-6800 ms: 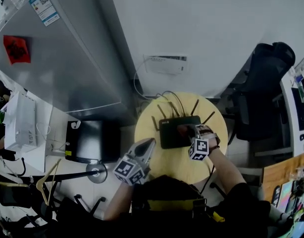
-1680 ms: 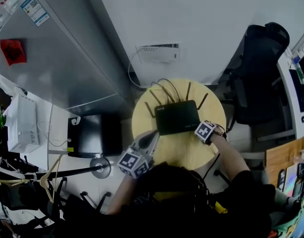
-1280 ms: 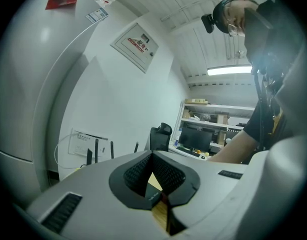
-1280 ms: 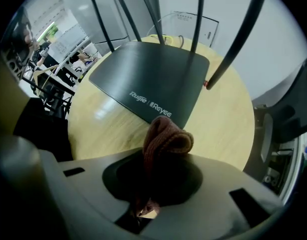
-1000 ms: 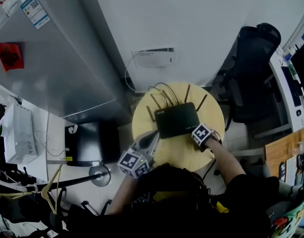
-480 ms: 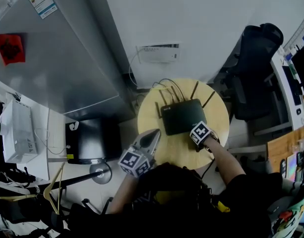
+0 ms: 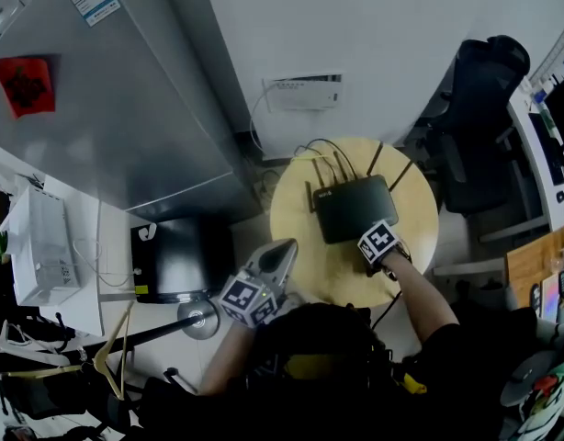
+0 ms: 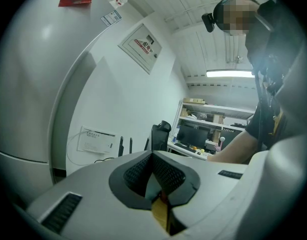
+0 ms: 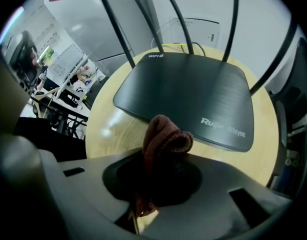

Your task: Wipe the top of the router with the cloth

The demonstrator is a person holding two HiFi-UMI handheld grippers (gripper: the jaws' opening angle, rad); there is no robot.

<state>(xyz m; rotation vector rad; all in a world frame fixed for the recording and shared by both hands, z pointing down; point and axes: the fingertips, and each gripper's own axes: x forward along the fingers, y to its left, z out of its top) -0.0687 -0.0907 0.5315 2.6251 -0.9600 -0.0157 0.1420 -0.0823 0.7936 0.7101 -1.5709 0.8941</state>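
Fingers of the right gripper [image 9: 161, 156] pinched a bunched brown cloth [image 9: 166, 138] that poked out at the near edge of the black router [image 9: 188, 94]; contact could not be told. That router sat toward the back of a round wooden table [image 7: 305, 237], antennas up, with bare wood open along its front and left. Left gripper [image 8: 153, 156] fingers were pressed together, empty, raised near the table's left rim. An office chair [image 7: 484, 108] stood close on the right.

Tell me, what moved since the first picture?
The right gripper, shut on the brown knitted cloth, slid back off the top of the flat black router to its near edge. The left gripper stayed shut by the round wooden table; the router stayed put.
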